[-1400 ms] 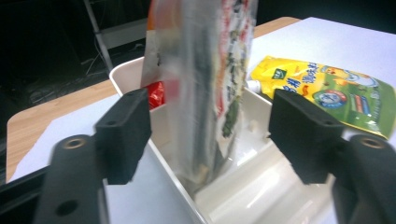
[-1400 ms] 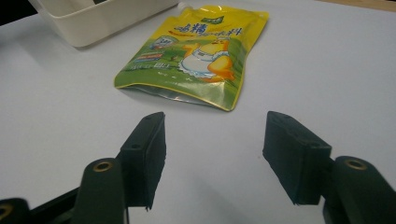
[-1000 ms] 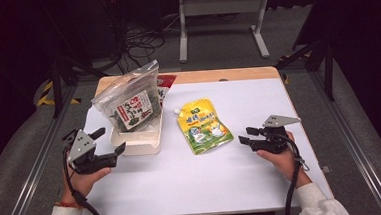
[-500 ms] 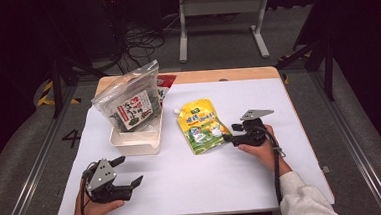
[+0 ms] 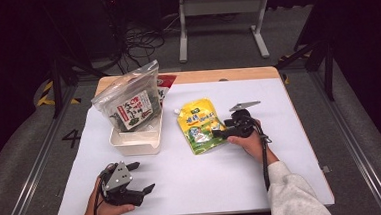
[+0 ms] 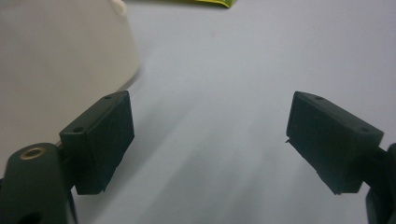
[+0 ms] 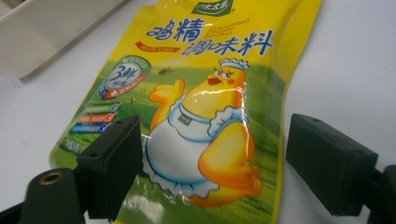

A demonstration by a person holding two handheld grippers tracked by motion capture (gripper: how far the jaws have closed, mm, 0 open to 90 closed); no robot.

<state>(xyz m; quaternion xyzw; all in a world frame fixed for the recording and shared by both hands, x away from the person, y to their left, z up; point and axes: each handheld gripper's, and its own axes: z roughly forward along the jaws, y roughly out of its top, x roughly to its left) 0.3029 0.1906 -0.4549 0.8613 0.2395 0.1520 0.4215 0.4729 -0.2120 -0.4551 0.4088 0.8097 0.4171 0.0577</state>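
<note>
The right tool hovers at the right edge of the yellow pouch, its jaws having just been opening; they stand wide on either side of the pouch's lower end without pressing it. That spread, I judge, lets the tool take the pouch across its width. The pouch lies flat on the tabletop, just right of the white tub. The left tool rests low on the tabletop in front of the tub, jaws wide apart and empty, likely waiting clear of the work. A clear bag leans upright in the tub, propped by its wall. Count: 2 tools, 1 pouch, 1 tub, 1 clear bag.
</note>
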